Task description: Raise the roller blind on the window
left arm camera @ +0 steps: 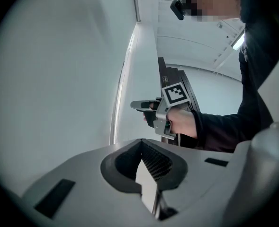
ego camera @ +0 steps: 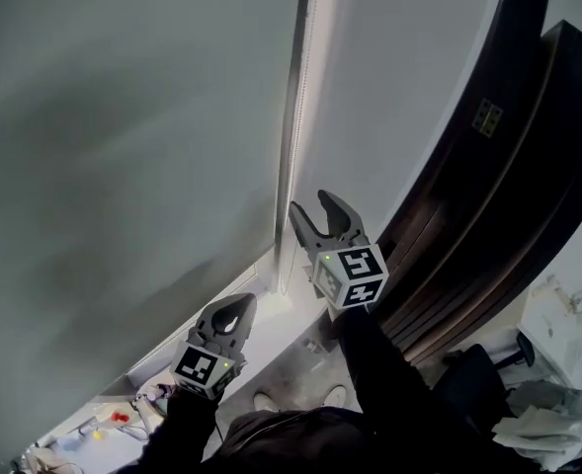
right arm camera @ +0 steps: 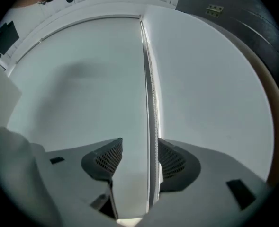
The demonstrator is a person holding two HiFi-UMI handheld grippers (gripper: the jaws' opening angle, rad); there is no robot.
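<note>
The grey roller blind (ego camera: 123, 117) fills the left of the head view, and its bead chain (ego camera: 295, 117) hangs along its right edge. My right gripper (ego camera: 322, 213) is open beside that edge. In the right gripper view the chain (right arm camera: 151, 103) runs between the open jaws (right arm camera: 138, 148), close to the right pad, which does not press on it. My left gripper (ego camera: 233, 309) is lower and further left, with its jaws shut (left arm camera: 141, 143). A thin strand shows low in the slit between them; I cannot tell whether it is the chain. The right gripper (left arm camera: 140, 105) also appears in the left gripper view.
A white wall strip (ego camera: 389, 87) lies right of the chain, then dark curved panels (ego camera: 488, 166). Far below are the person's shoes (ego camera: 266, 401), white clutter at the right (ego camera: 557, 373) and small items at the left (ego camera: 113, 421).
</note>
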